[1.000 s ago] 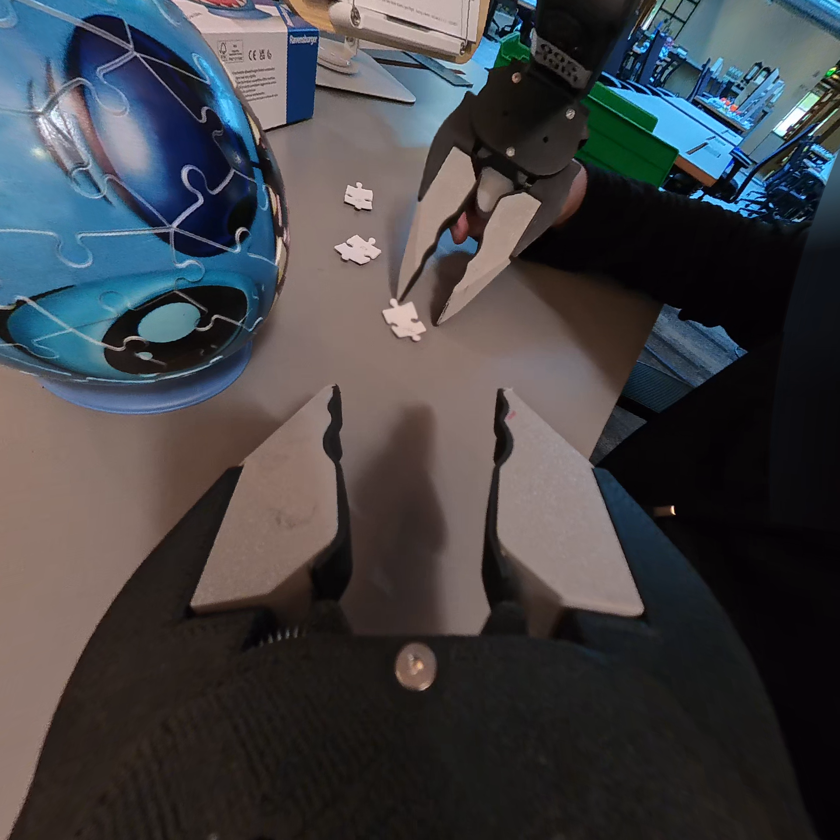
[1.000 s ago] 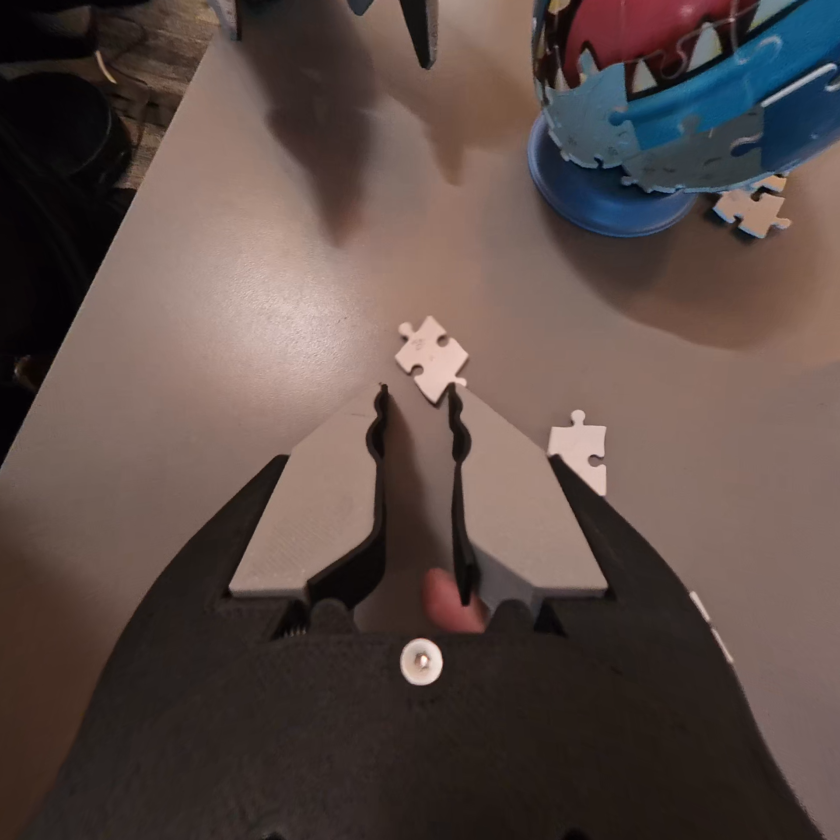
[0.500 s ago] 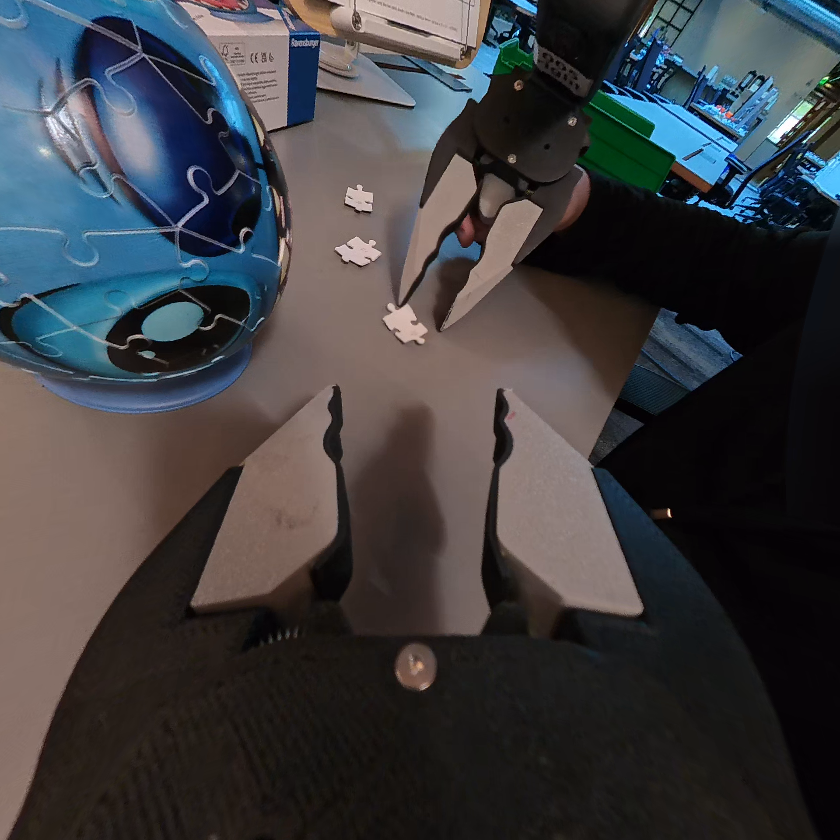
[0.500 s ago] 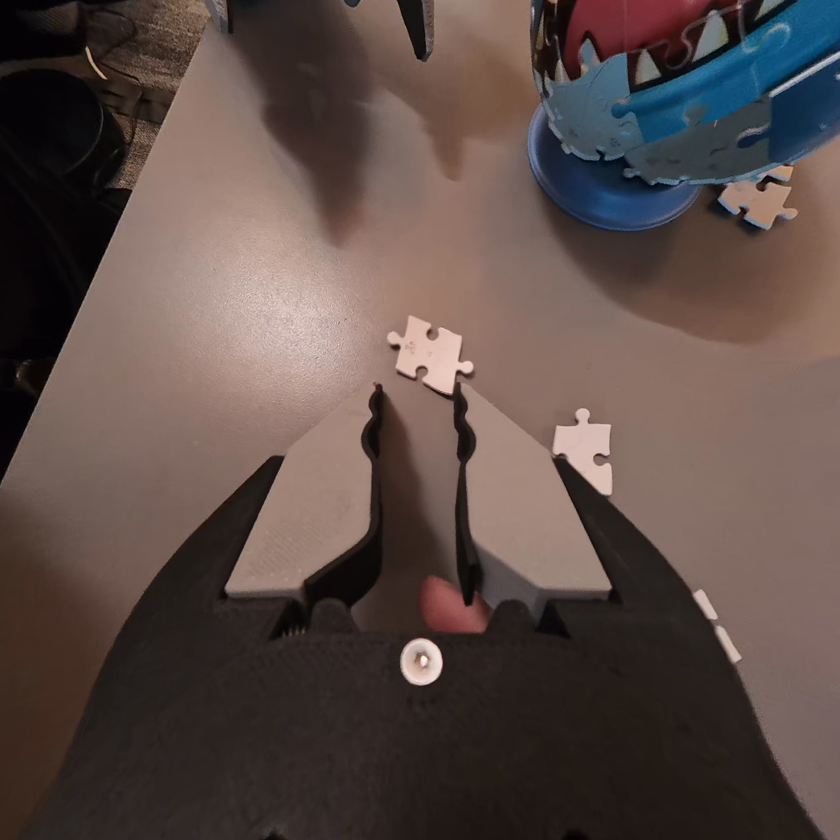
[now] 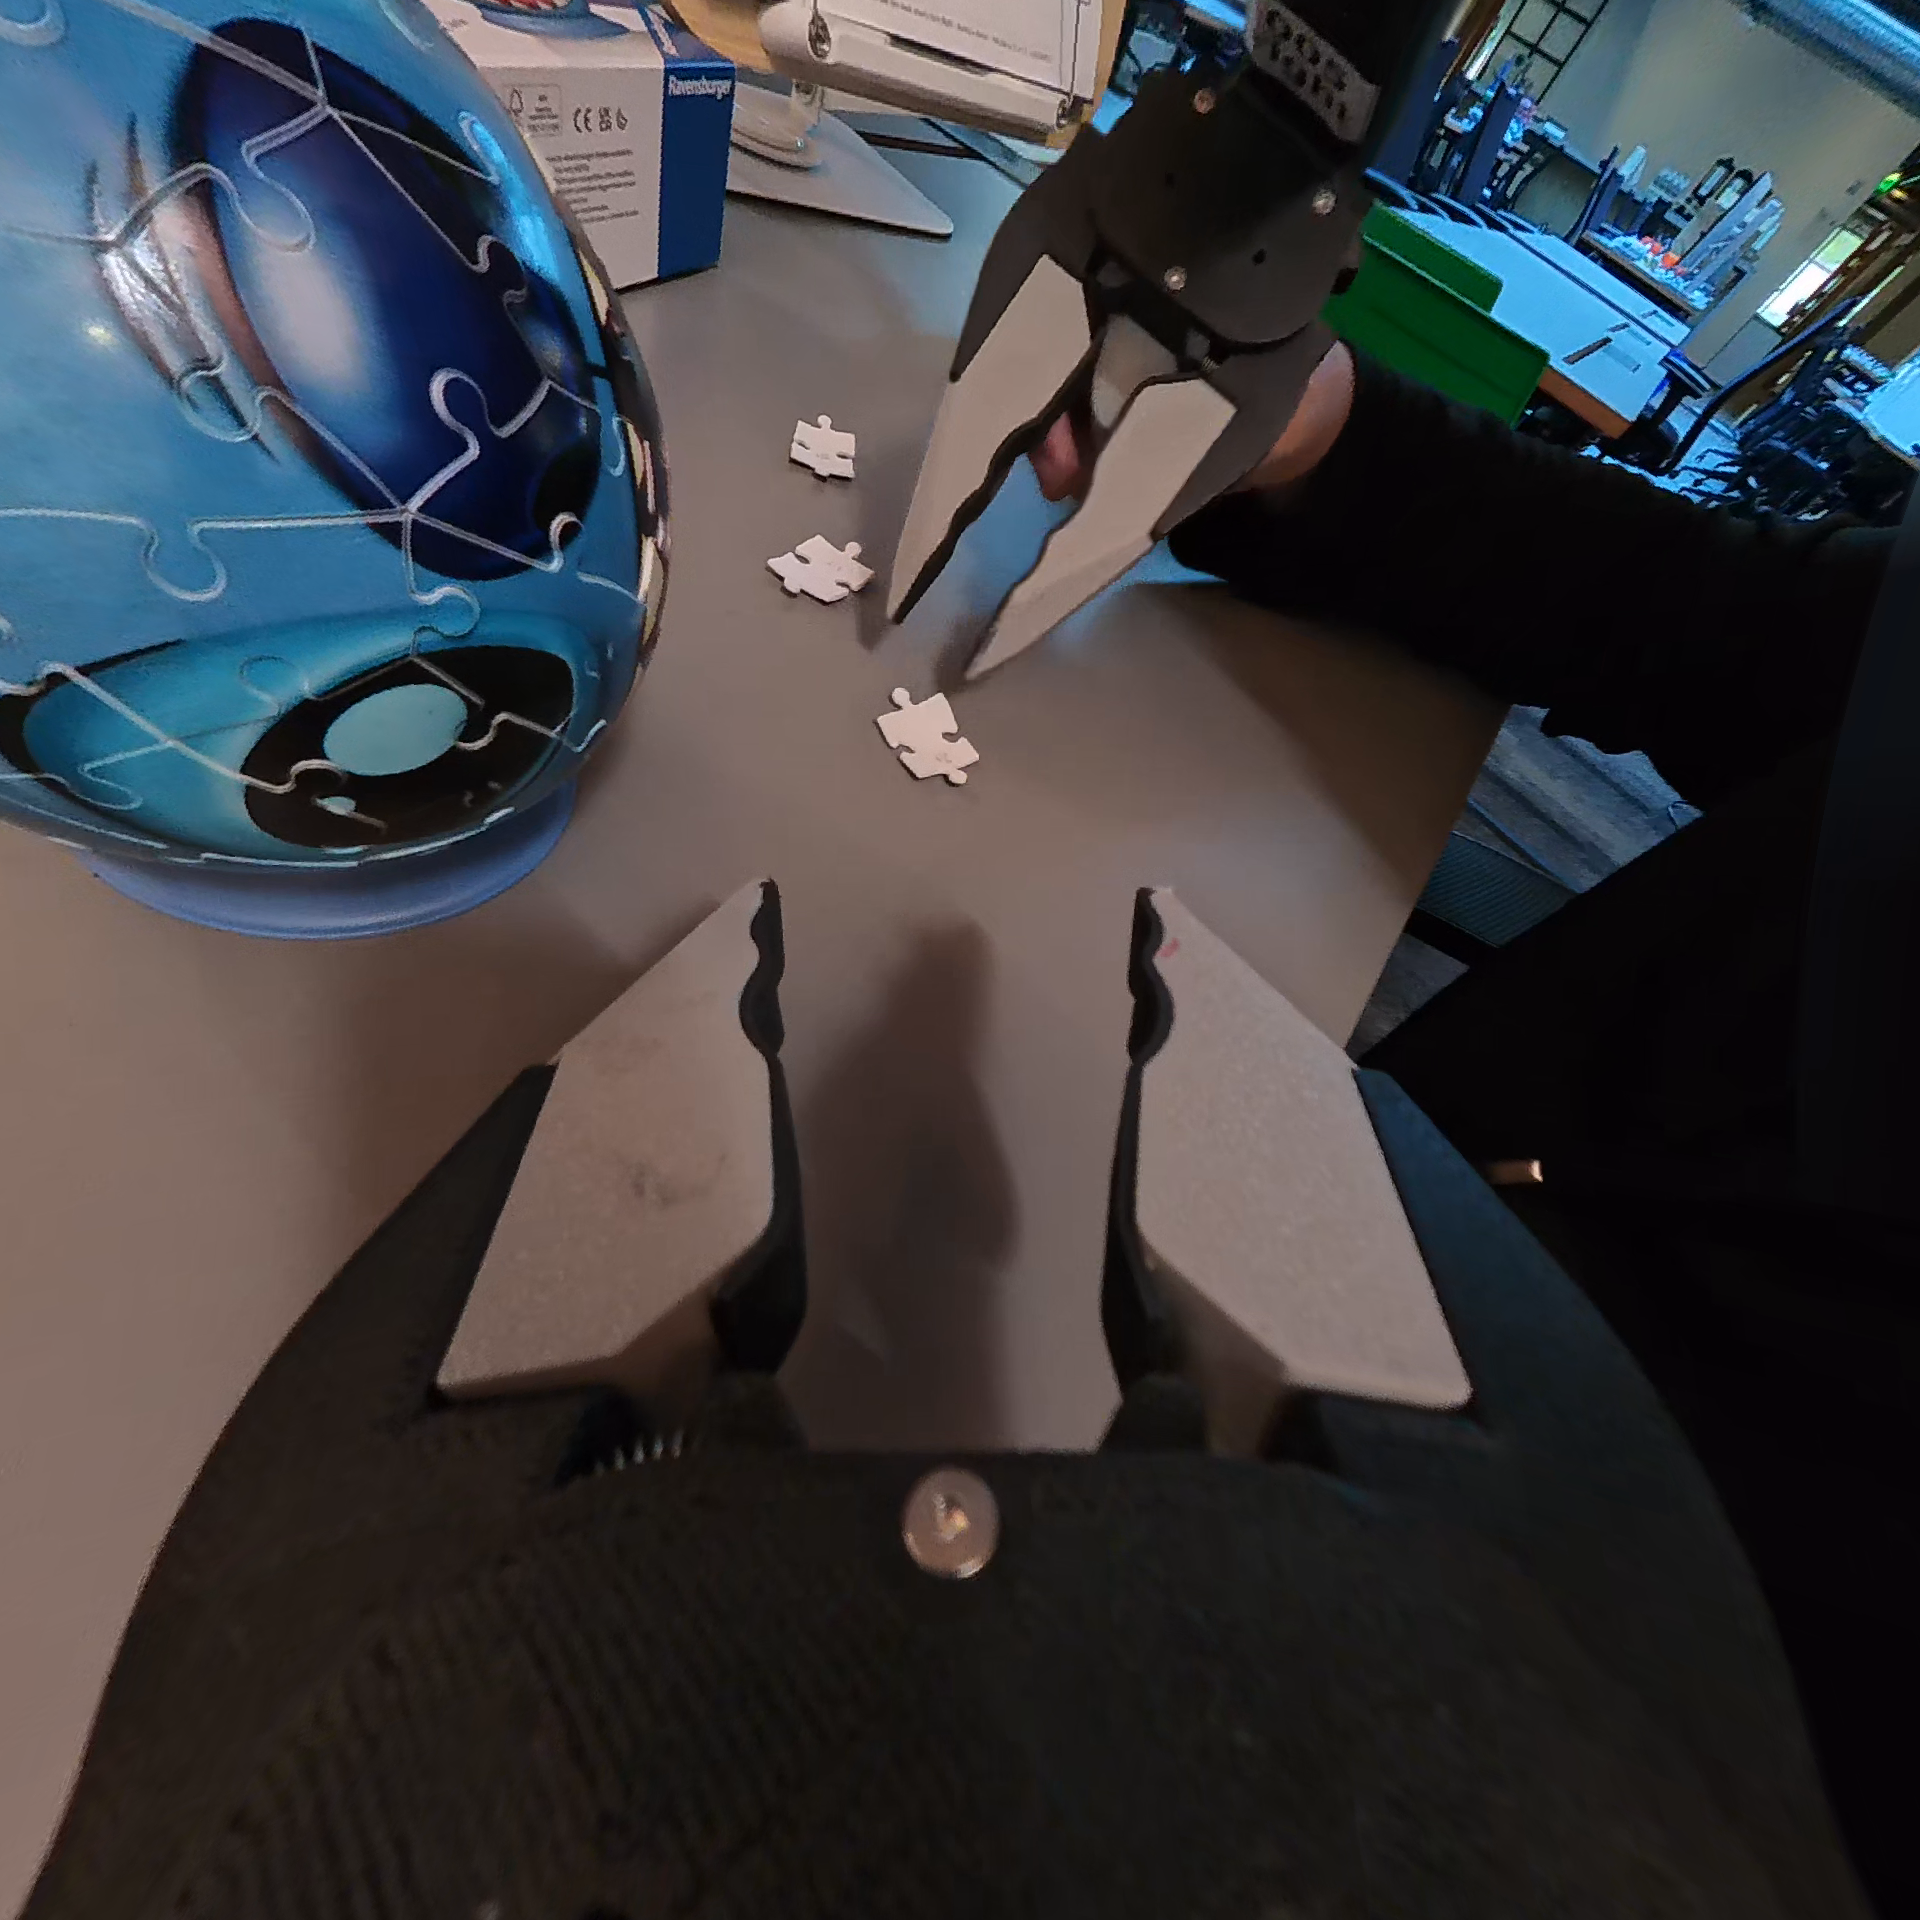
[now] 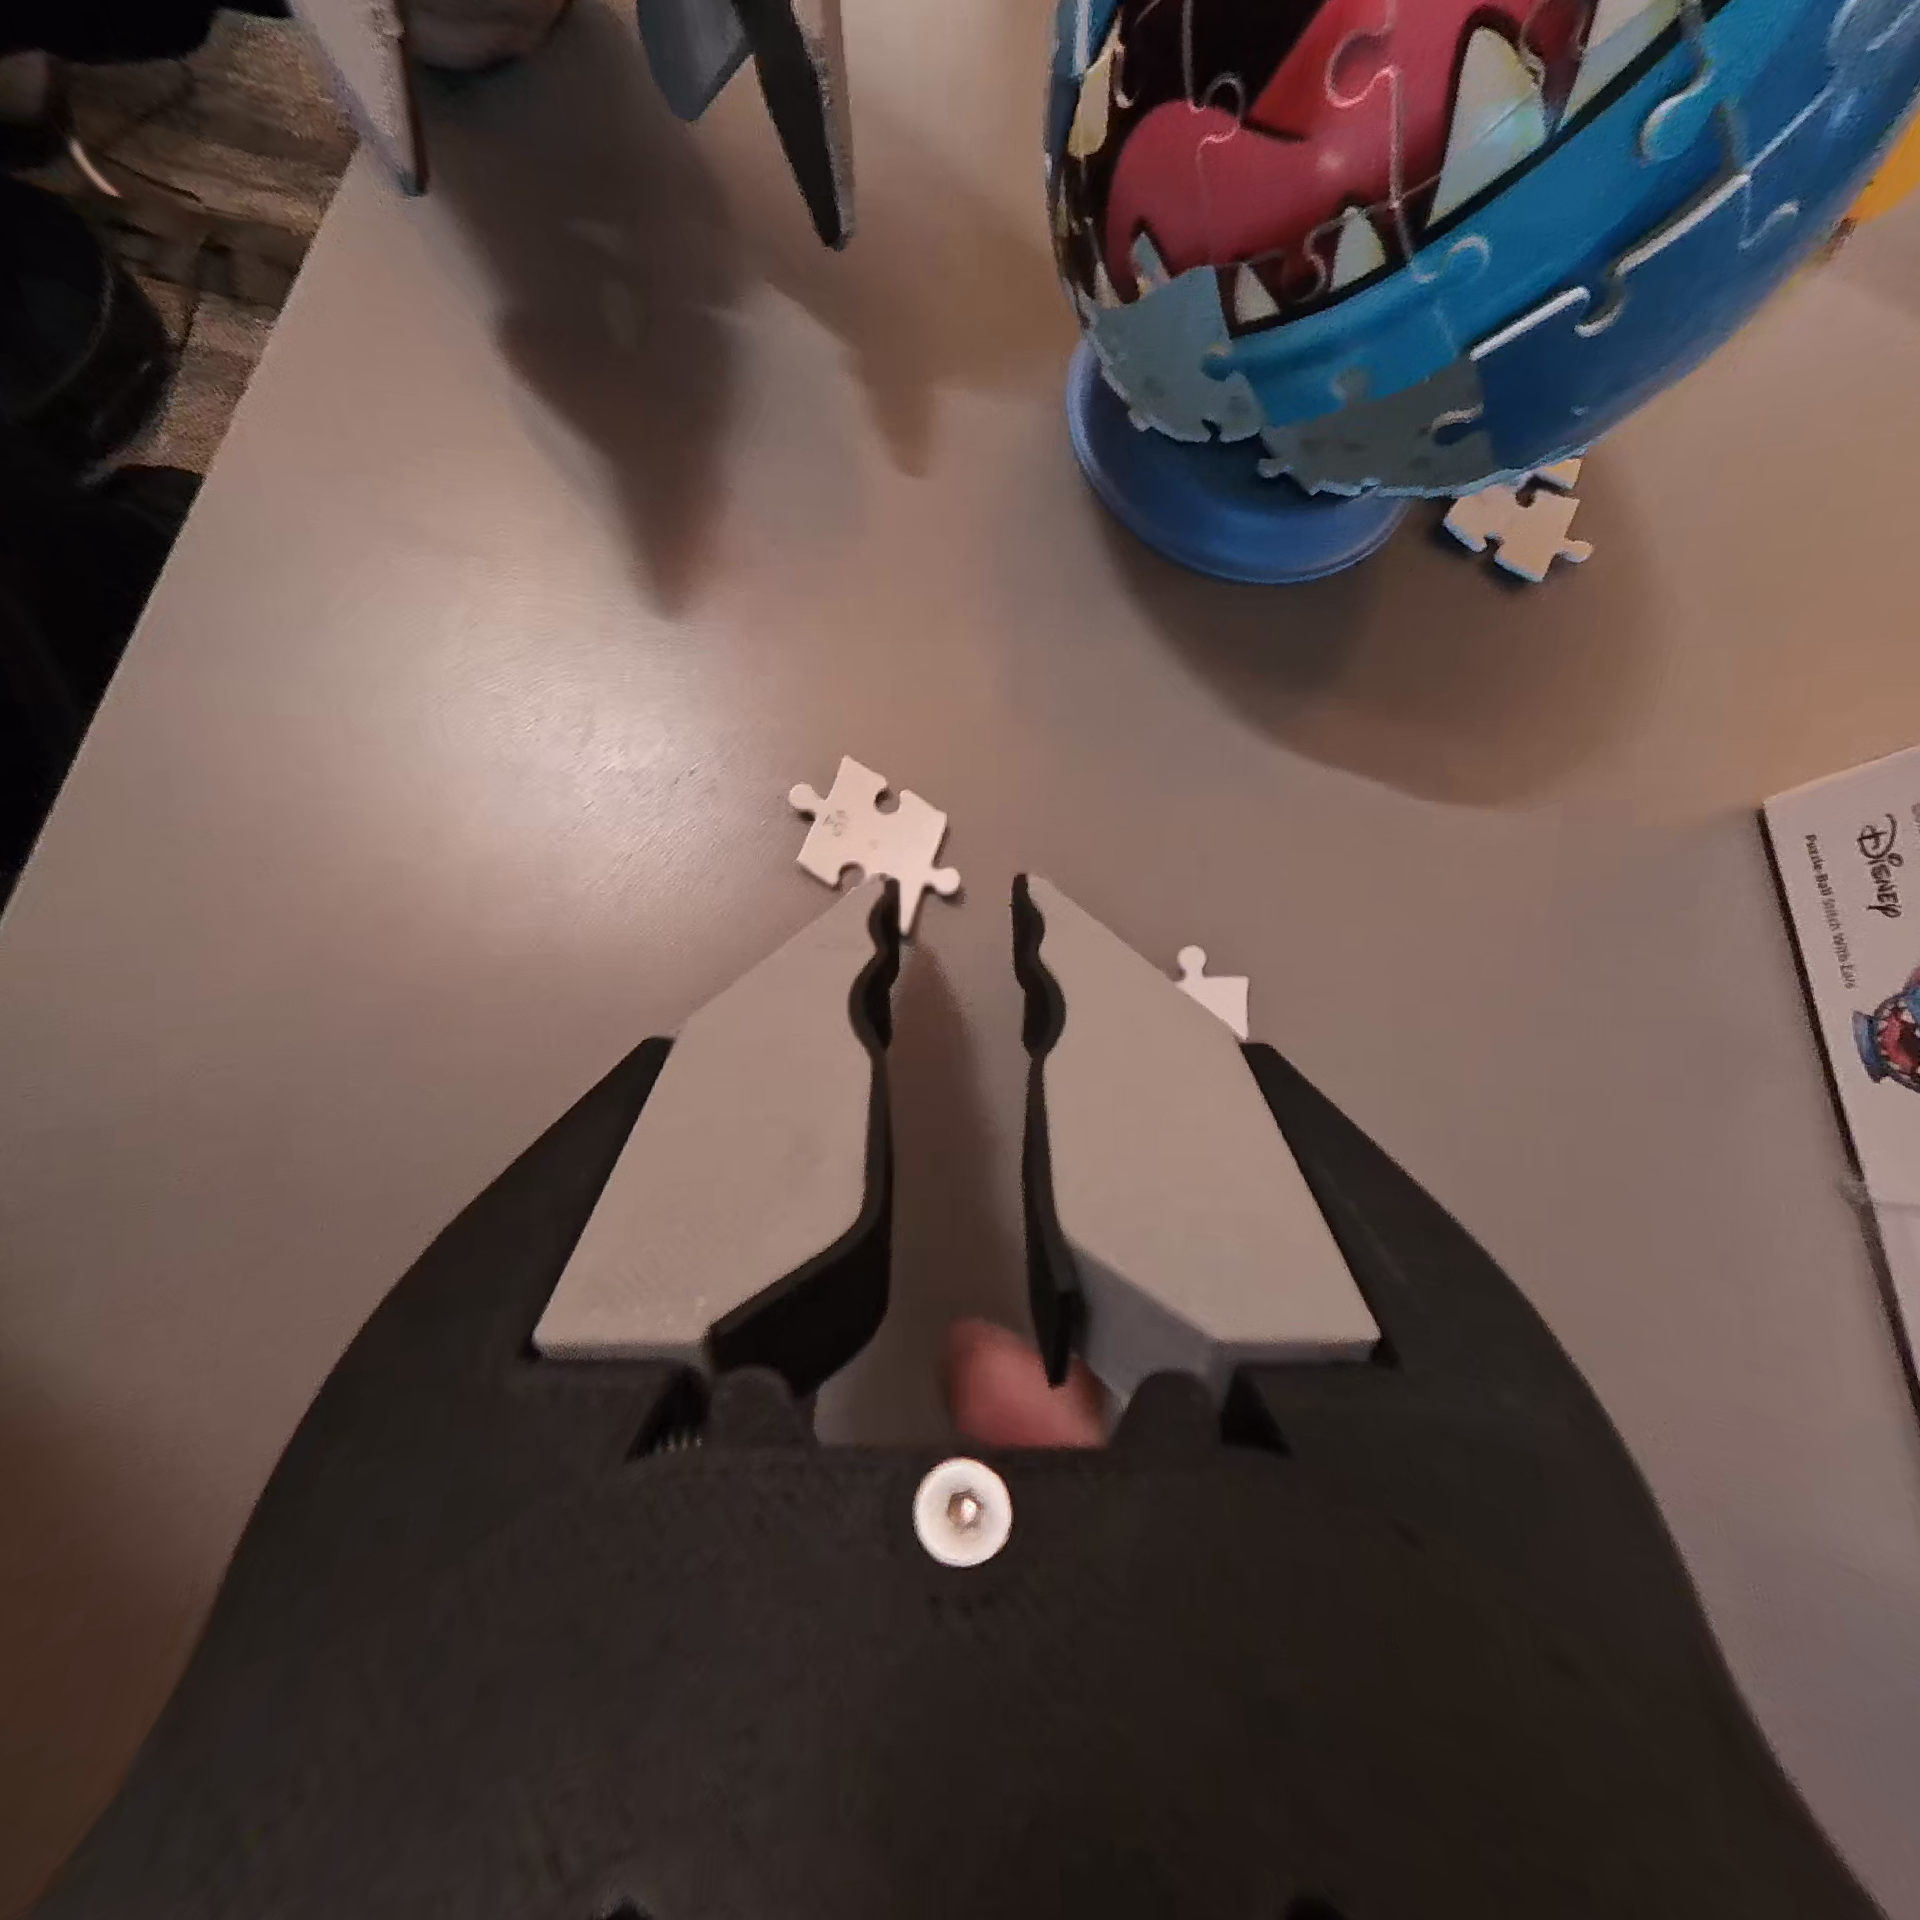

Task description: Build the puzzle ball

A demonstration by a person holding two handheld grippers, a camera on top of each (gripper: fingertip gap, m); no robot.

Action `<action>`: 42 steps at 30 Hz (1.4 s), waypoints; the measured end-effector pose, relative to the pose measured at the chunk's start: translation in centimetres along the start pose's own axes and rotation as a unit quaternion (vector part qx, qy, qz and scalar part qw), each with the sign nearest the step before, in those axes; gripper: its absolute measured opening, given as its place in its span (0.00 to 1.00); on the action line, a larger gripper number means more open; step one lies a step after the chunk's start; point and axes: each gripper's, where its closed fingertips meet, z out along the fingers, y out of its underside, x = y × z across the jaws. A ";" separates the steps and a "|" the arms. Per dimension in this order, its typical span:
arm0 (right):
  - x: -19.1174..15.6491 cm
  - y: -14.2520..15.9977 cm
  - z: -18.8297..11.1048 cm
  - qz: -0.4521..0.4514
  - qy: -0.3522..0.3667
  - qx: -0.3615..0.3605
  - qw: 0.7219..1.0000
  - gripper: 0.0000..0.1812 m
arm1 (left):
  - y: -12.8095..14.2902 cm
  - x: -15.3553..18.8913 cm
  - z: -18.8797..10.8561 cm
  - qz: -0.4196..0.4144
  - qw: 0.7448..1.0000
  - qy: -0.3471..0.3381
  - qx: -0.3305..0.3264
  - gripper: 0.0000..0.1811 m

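Note:
The blue puzzle ball [image 5: 291, 468] stands on its blue stand at the upper left of the left wrist view; in the right wrist view the ball [image 6: 1403, 239] is at the upper right. A loose white puzzle piece [image 6: 873, 842] lies flat on the grey table just ahead of my right gripper [image 6: 951, 891]. The gripper is partly open and empty, and its left fingertip is at the piece's near edge. In the left wrist view, the right gripper [image 5: 935, 646] points down just behind that piece [image 5: 928, 738]. My left gripper [image 5: 954, 904] is wide open and empty above bare table.
Two more white pieces [image 5: 821, 566] [image 5: 824, 449] lie beyond the right gripper. Another piece [image 6: 1216, 992] is half hidden by my right finger, and one piece [image 6: 1517, 525] lies behind the stand [image 6: 1226, 520]. The puzzle box [image 5: 613, 156] stands at the back. A booklet [image 6: 1849, 987] lies at the right. The table edge [image 5: 1434, 831] is close. Across from one pair of fingers to the other is roughly 12 cm.
The white piece has turned and slid a little to the left of my right fingertips. The right gripper has drawn back slightly from it. The left gripper has stayed still.

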 end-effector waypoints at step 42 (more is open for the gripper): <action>0.0 0.3 1.4 0.016 0.022 -0.023 0.999 0.06 | -0.2 -0.1 -0.1 -0.018 1.000 0.013 0.006 0.35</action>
